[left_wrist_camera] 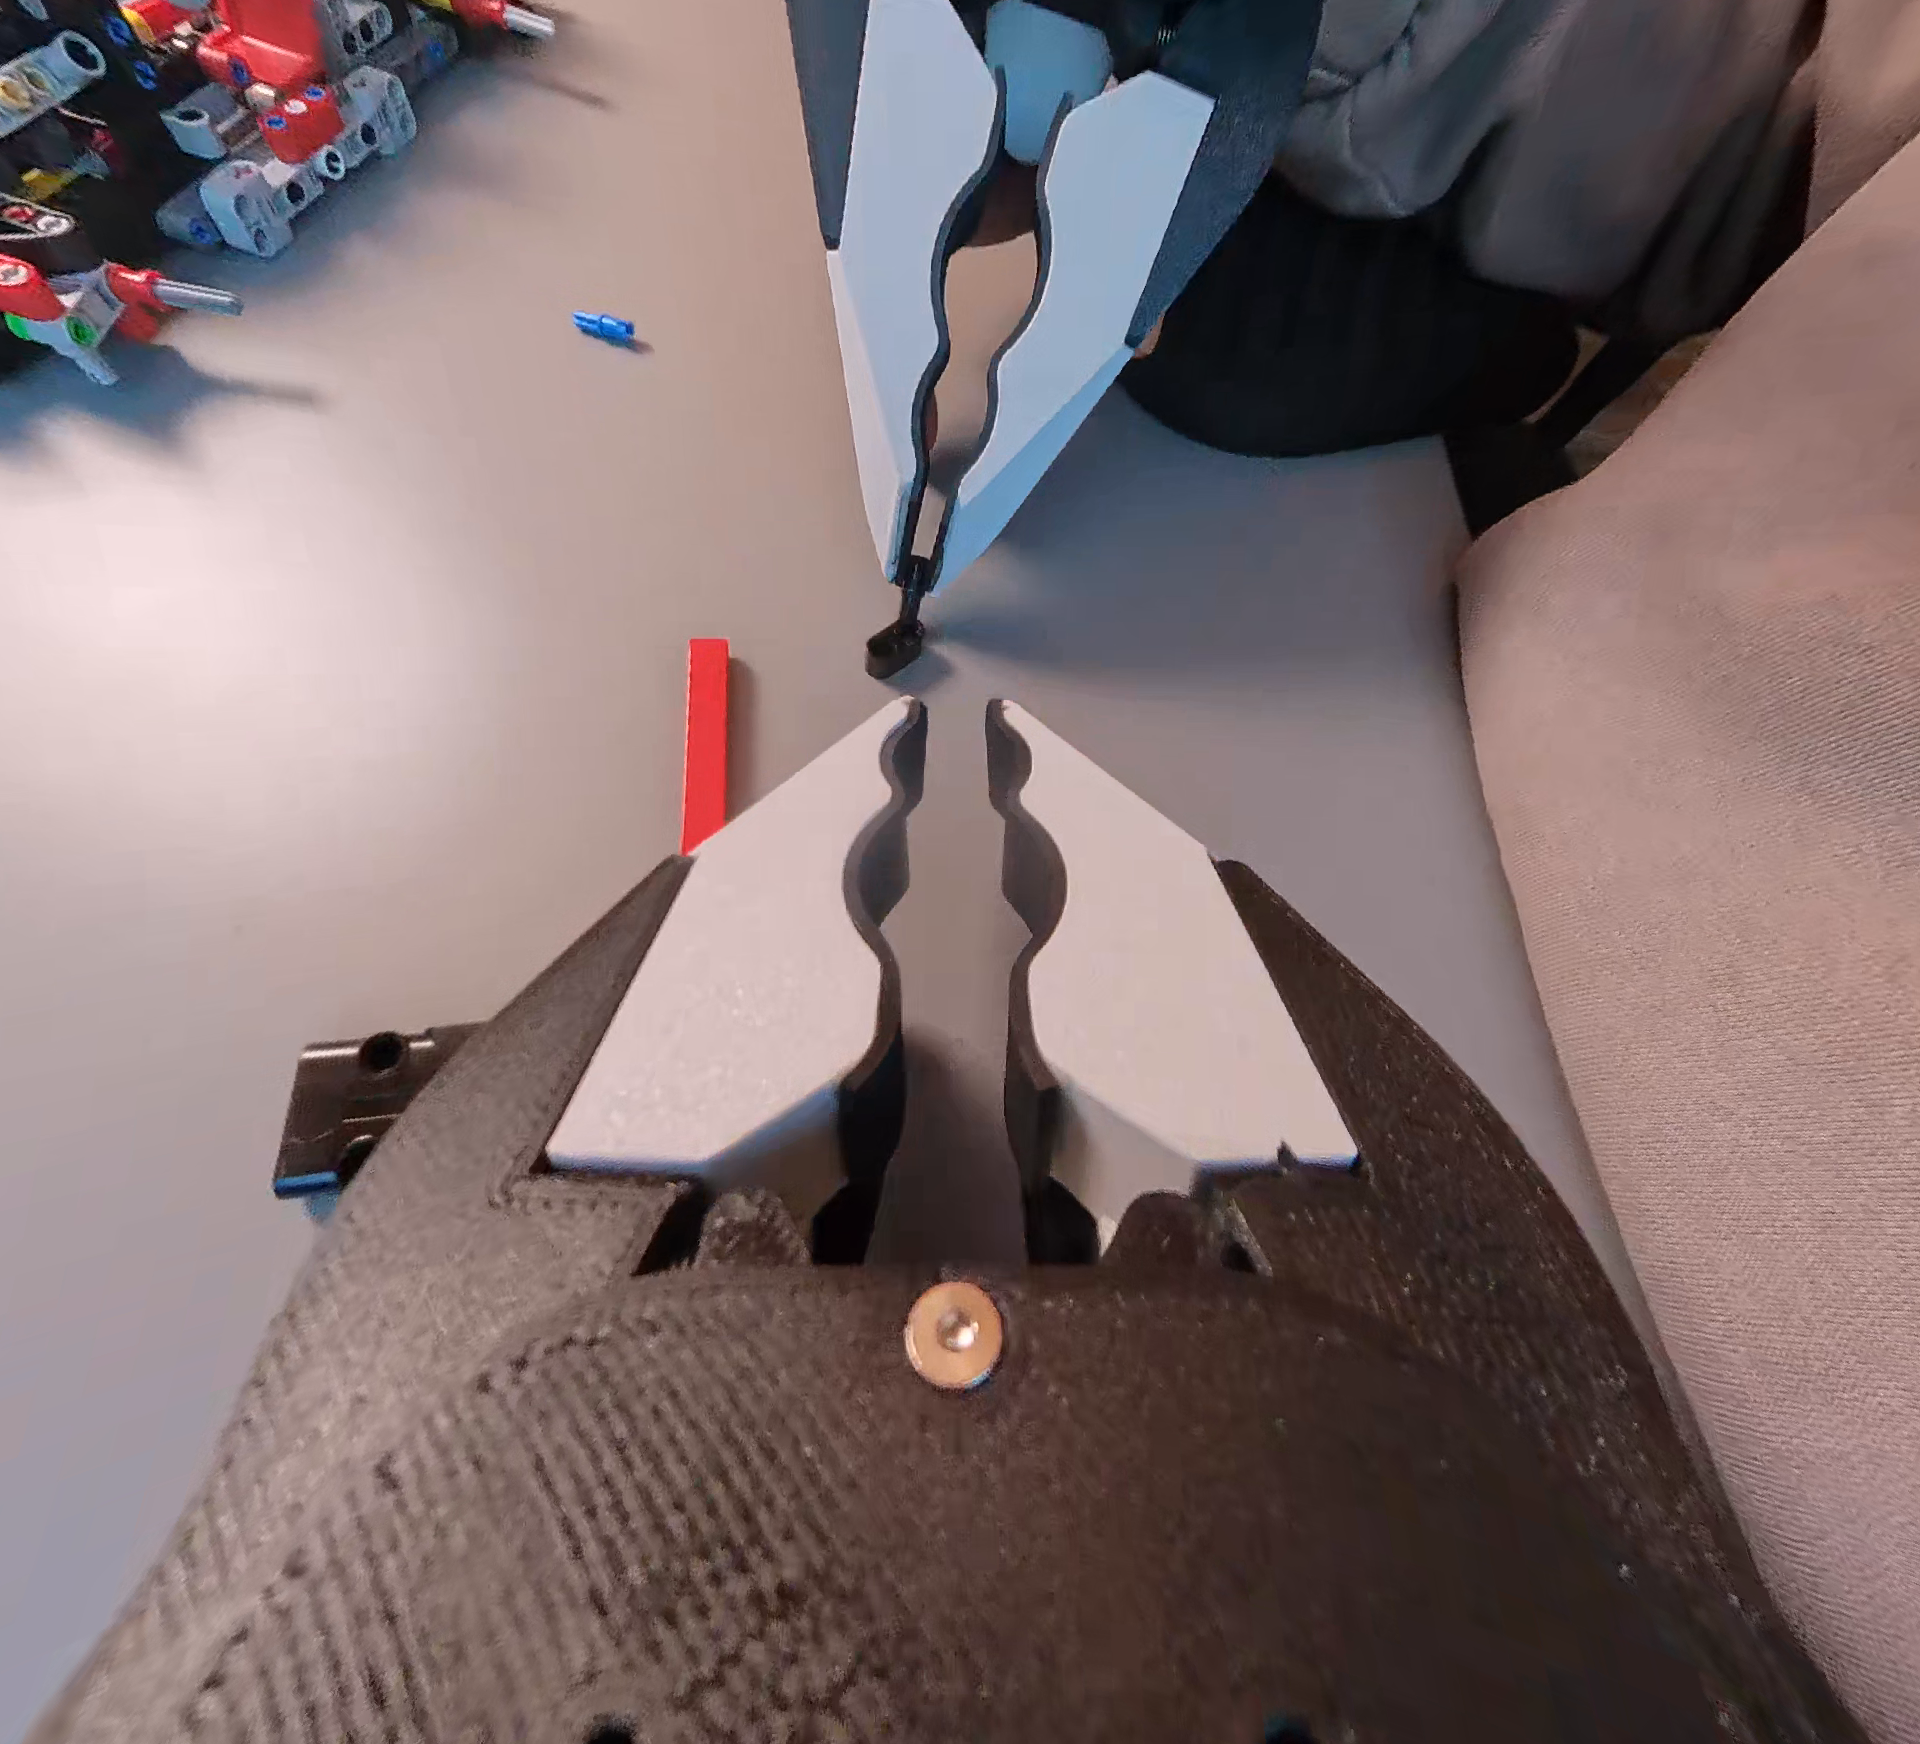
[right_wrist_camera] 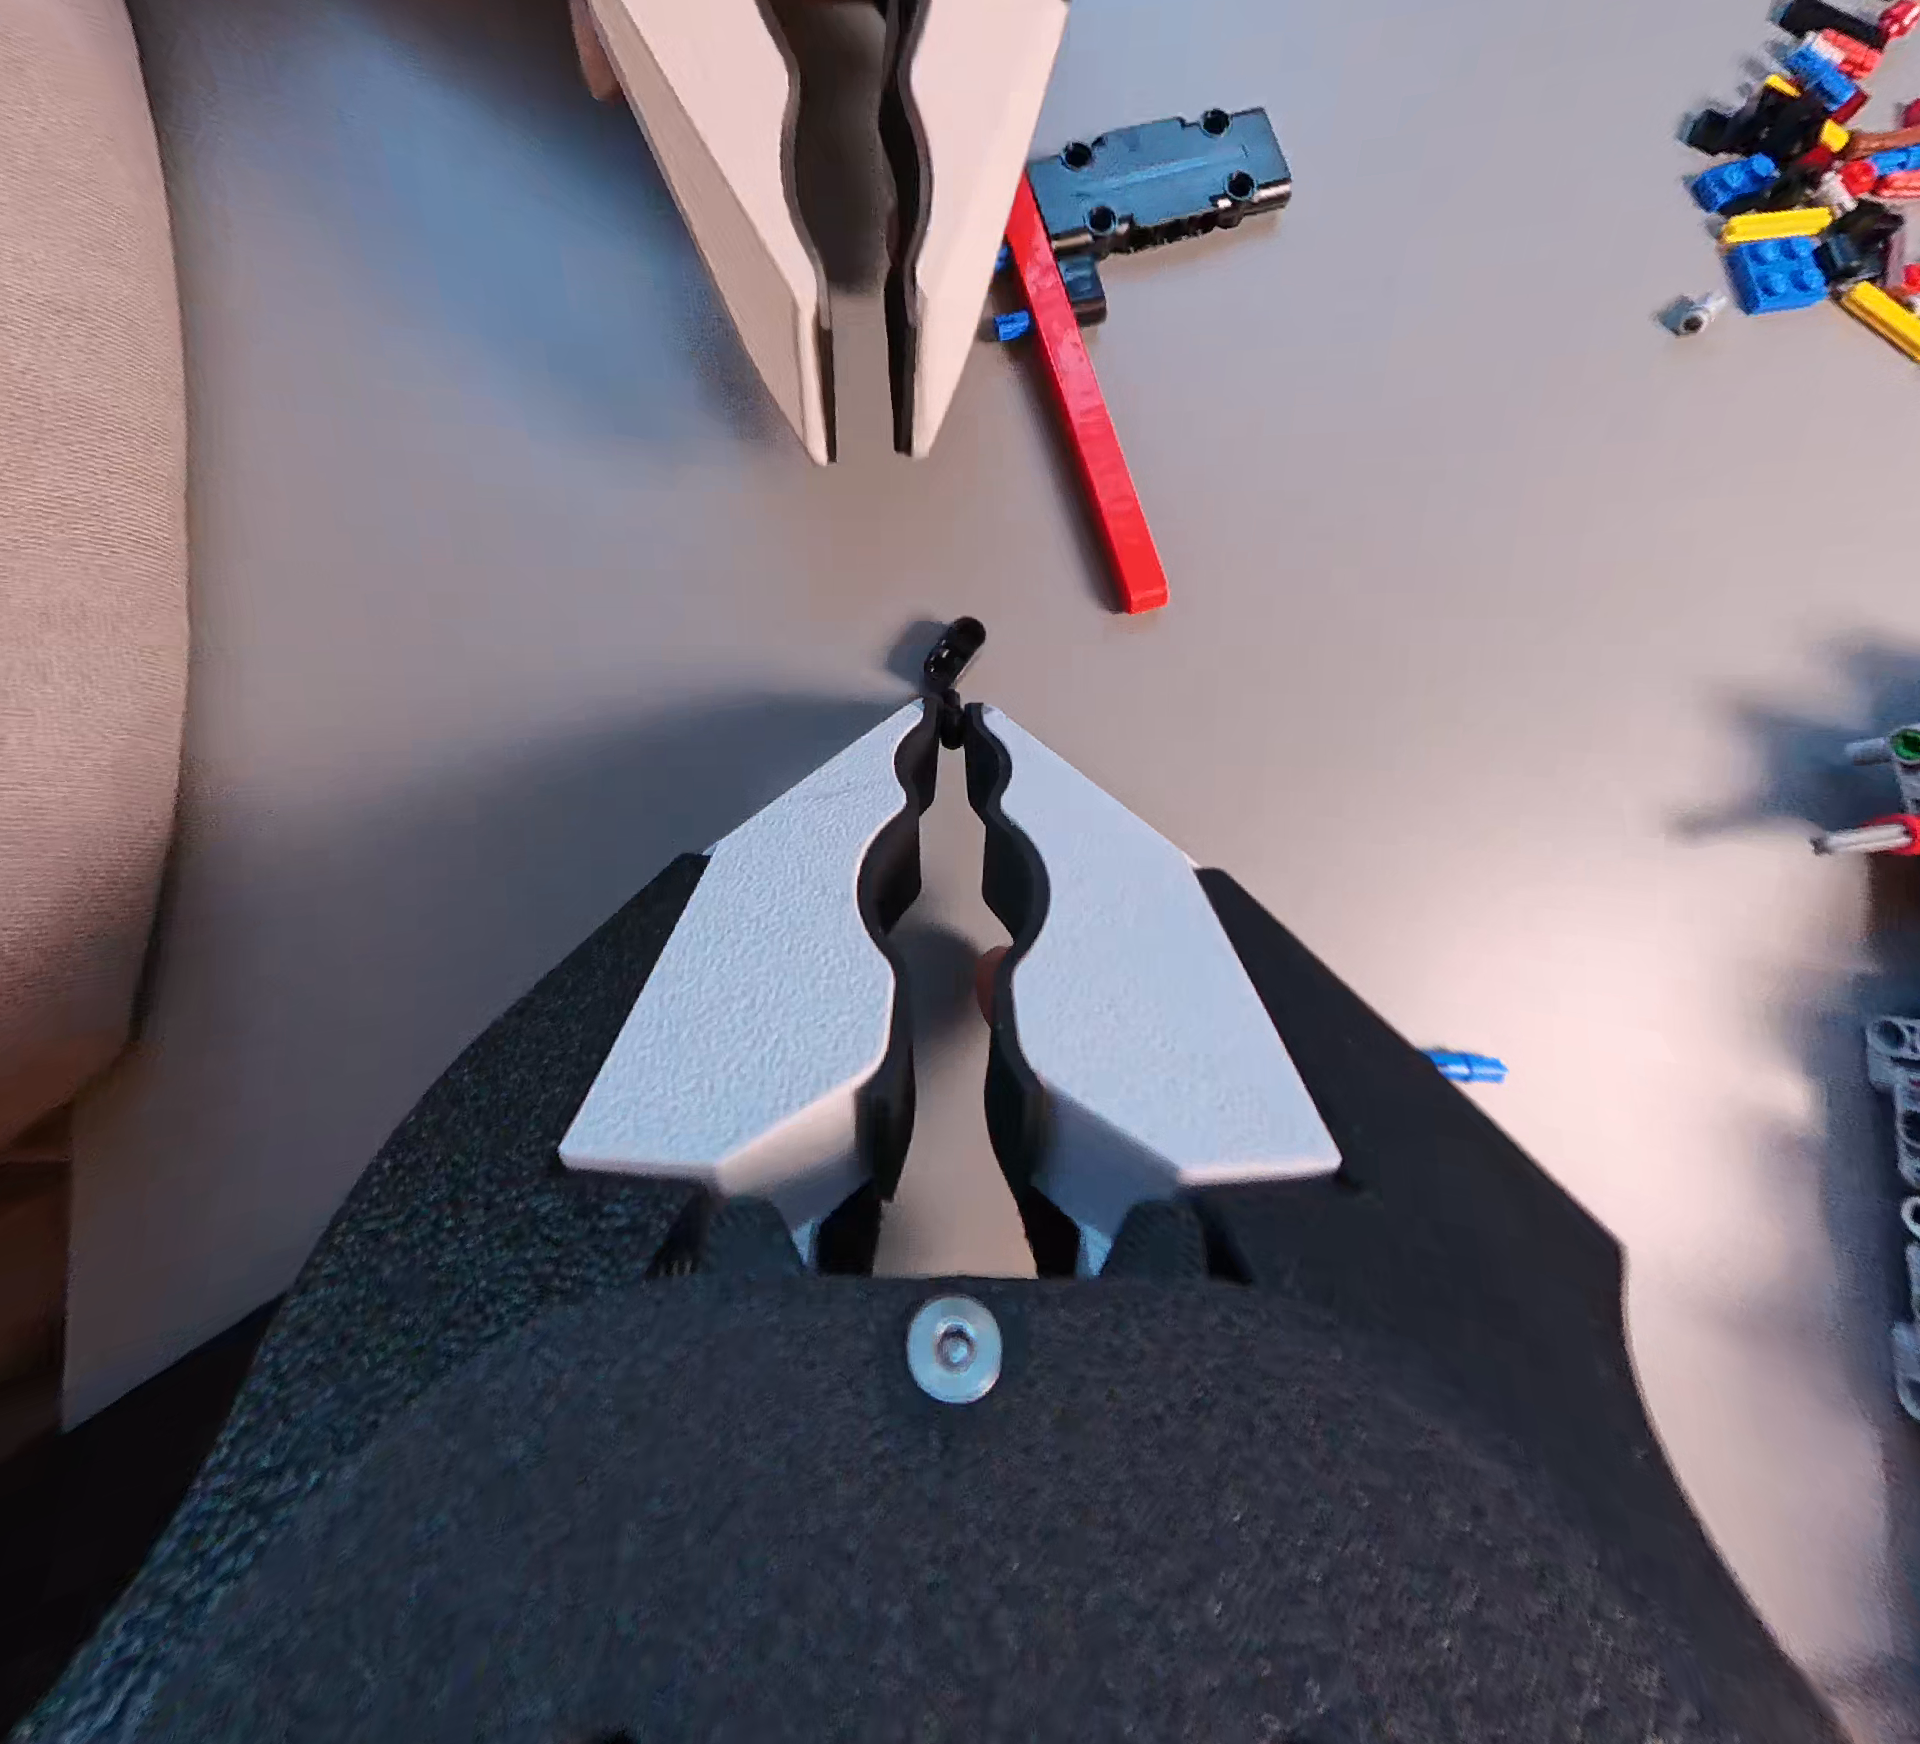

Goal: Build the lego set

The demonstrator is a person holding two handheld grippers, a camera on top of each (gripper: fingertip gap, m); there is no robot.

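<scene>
My right gripper [right_wrist_camera: 948, 715] is pinched tight on a small black lego piece [right_wrist_camera: 952, 650], its far end touching the grey table [right_wrist_camera: 1455, 499] at twelve o'clock. My left gripper [left_wrist_camera: 956, 707] points back at it, fingers slightly parted, holding nothing. Red beam [right_wrist_camera: 1091, 406] at one o'clock, black block [right_wrist_camera: 1164, 172] beyond it, loose bricks [right_wrist_camera: 1808, 177] at two, the part-built model [left_wrist_camera: 208, 53] at ten in the left view.

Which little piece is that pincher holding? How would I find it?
Start at the long red beam lying on the grey table. Just past its free end, the right gripper pinches a tiny black connector piece at its fingertips. It is the only piece held; the others lie loose.
</scene>
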